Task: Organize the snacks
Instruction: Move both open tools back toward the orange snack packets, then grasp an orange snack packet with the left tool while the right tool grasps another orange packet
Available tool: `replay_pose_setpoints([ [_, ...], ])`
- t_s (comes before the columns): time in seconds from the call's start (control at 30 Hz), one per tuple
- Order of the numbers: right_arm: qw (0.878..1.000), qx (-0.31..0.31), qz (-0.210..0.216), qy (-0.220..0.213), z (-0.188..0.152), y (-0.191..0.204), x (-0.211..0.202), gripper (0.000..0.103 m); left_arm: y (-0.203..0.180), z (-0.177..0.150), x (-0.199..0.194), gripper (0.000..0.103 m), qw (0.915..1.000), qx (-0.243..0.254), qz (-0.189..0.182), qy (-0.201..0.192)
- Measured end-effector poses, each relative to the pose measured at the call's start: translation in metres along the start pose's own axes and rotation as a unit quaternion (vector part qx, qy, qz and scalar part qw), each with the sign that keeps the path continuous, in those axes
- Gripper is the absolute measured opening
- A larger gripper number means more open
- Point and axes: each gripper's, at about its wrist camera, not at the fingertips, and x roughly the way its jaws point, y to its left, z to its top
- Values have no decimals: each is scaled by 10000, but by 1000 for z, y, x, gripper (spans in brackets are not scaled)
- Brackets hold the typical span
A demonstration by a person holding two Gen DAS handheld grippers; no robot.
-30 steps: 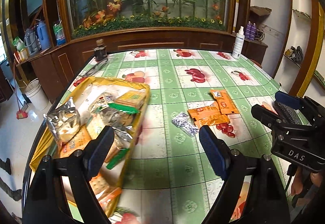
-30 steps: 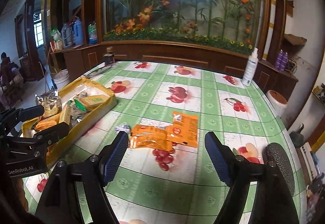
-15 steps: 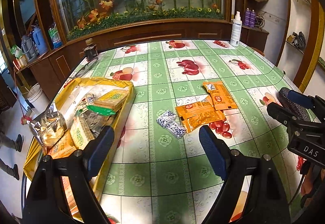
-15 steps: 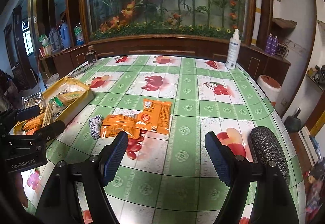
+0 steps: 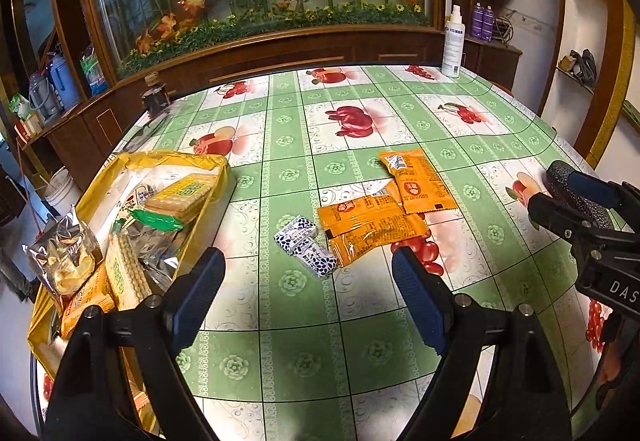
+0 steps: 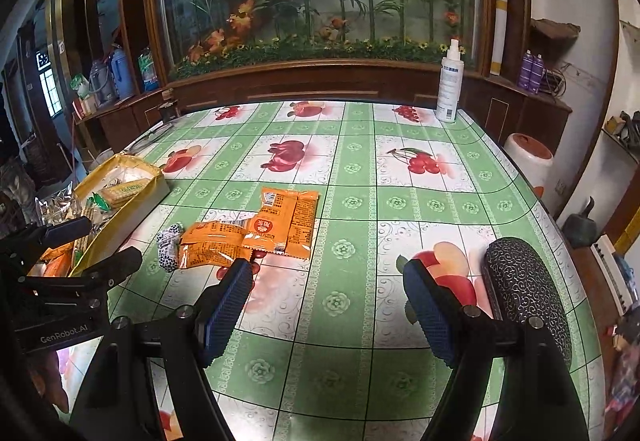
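Observation:
Three orange snack packets [image 5: 376,225] [image 6: 256,231] lie overlapping in the middle of the green fruit-print table. A small blue-and-white wrapped snack [image 5: 306,251] [image 6: 168,247] lies just left of them. A yellow tray [image 5: 120,165] [image 6: 132,165] at the left table edge holds several snack packs, among them cracker packs and a silver bag. My left gripper [image 5: 306,269] hovers open just short of the wrapped snack, nothing between its fingers. My right gripper [image 6: 328,277] stands open over bare tablecloth, right of the orange packets. Each gripper shows at the edge of the other's view.
A dark patterned oval case [image 6: 524,293] lies at the table's right, next to the right gripper. A white spray bottle [image 6: 450,85] stands at the far right corner. A small dark jar [image 5: 154,99] sits at the far left edge. A wooden cabinet with a plant display runs behind.
Both views have shifted: the orange packets and the wrapped snack now sit nearer and more central for the left gripper. The tray has slid leftward in both views. Both grippers stayed open.

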Motion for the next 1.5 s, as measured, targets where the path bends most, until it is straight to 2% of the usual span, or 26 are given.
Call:
replay_pose_setpoints([
  [0.23,9992,113,374,61,9,2,16,80,6,-4,9,86,10000,-44,-6,83],
  [0.63,9944,322,886,469,29,21,79,79,23,-7,20,86,9996,-179,-127,163],
  [0.87,9926,349,897,736,37,34,117,79,19,-5,23,86,9994,24,-292,186],
  [1.0,9926,291,818,845,37,39,128,72,22,-3,26,86,9992,31,-360,195],
  [1.2,9921,344,679,997,34,33,141,71,18,1,29,86,9989,160,-394,203],
  [1.43,9922,240,572,1079,38,31,145,56,7,3,35,86,9972,429,-541,295],
  [1.5,9926,210,529,1076,38,29,143,44,2,4,38,86,9961,532,-619,332],
])
